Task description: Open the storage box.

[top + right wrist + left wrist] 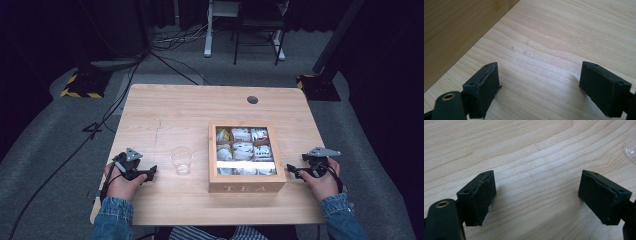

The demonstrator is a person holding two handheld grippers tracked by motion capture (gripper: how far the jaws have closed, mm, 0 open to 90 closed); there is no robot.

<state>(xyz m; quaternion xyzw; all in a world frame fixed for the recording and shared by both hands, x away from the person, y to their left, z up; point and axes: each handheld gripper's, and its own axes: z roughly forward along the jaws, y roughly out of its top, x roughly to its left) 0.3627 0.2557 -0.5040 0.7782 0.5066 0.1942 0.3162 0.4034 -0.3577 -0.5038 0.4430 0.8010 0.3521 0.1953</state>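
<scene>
Since both grippers sat wide open and empty on the table point(165, 107), the left gripper point(150, 172) could've easily tipped that light clear cup point(181, 160) just beside it. Right gripper point(292, 171) risked shoving the wooden box point(247, 187), which read "TEA" up front.

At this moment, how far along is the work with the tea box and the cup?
Nothing looks done: the tea box is shut under its window lid, packets inside, and the clear cup stands empty beside it. Nothing is in hand: the left gripper and right gripper rest open on the table. Opening the box and handling any packet remain, judging by the setup.
</scene>
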